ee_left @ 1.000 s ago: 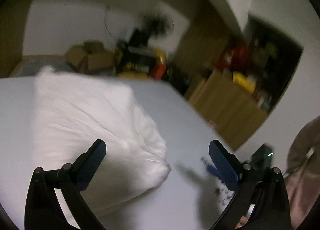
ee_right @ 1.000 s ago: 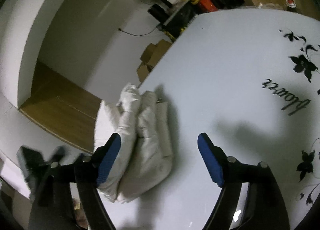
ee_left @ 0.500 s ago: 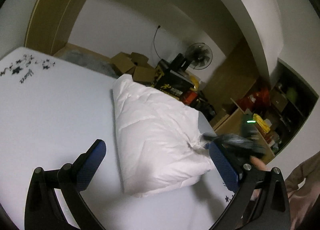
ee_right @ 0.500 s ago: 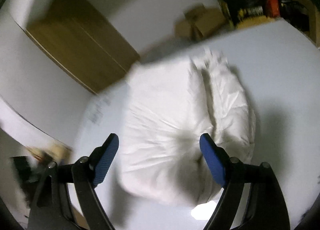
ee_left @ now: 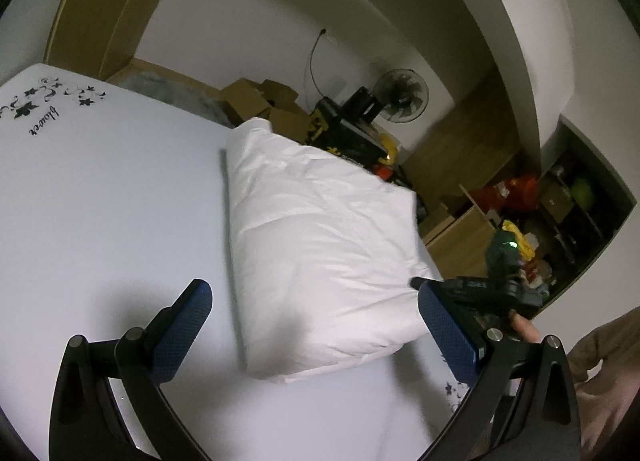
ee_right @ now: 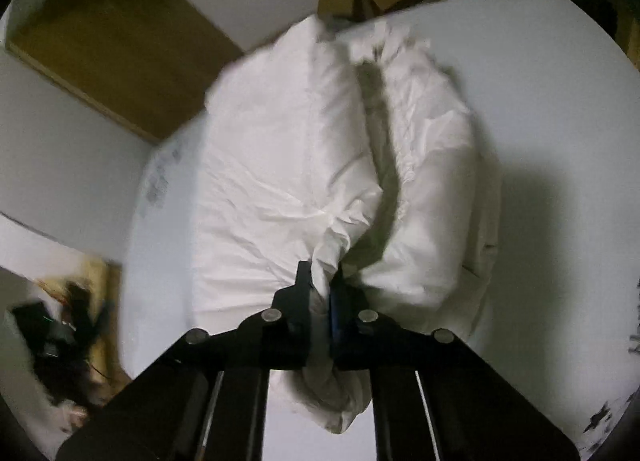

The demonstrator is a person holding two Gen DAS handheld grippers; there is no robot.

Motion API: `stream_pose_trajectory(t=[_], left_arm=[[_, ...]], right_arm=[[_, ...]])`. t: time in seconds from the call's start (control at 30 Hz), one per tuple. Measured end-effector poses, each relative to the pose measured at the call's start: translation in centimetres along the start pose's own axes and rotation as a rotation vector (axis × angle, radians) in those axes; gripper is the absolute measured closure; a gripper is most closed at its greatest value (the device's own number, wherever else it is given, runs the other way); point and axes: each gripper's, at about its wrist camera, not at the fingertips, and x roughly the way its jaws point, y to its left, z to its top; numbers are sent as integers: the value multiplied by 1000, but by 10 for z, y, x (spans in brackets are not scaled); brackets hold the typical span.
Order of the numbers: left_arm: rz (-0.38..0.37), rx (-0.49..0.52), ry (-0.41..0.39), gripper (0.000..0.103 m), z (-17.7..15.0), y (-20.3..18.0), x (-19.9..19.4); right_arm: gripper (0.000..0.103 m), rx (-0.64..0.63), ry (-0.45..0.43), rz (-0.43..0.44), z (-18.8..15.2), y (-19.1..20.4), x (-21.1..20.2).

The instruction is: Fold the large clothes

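A white puffy down garment (ee_left: 320,245) lies folded into a thick bundle on the white table (ee_left: 100,201). My left gripper (ee_left: 316,325) is open, hovering just in front of the bundle's near edge, holding nothing. My right gripper (ee_right: 322,293) is shut on a pinch of the garment (ee_right: 288,165) at its near edge, beside a deep crease between two puffy layers. The right gripper also shows in the left wrist view (ee_left: 480,289), at the bundle's right corner.
The table has black flower prints at its far left corner (ee_left: 36,109) and near right edge (ee_left: 456,393). Behind the table stand cardboard boxes (ee_left: 260,101), a fan (ee_left: 400,95) and wooden shelves with clutter (ee_left: 520,213). The person's sleeve (ee_left: 600,361) is at right.
My right gripper has swung over to the bundle and shut on its near edge. My left gripper has held still over the last half second and stays open.
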Motion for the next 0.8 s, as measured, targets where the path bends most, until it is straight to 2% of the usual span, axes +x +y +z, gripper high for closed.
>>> stream_pose_trajectory(t=[0.07,0.13,0.23,0.3,0.37,0.43,0.47,0.57,0.6,0.63,0.73,0.8], left_arm=[[9,-9,5,0,2,3,5],[30,-19,18,0,8,2,15],[48,8,35,0,17,-13,30],[45,54,45,0,23,-28,42],[83,115,64,0,30,-43,62],[128,126,97,0,34,-48,79],[122,123,112,0,34,-49,85],[148,132,111,0,31,-45,89],[172,121,106,0,29,-39,90],[180,107,108,0,29,-36,90],[192,39,119,0,26,-22,85],[203,18,104,0,26,-15,77]], right_arm=[[96,36,2,13,-8,-27,16],[97,146,8,135,-18,-68,41],[98,242,-36,313,-28,-107,54],[98,235,-61,348,-32,-111,54],[96,180,-79,313,-33,-102,49],[89,132,-94,253,-35,-82,39],[86,111,-122,214,-35,-69,29],[64,71,-271,160,-23,-39,-18],[51,51,-327,147,-16,-21,-35],[46,35,-356,122,-9,-8,-45],[46,-58,-434,-24,29,60,-51],[46,-121,-424,-76,53,91,-29]])
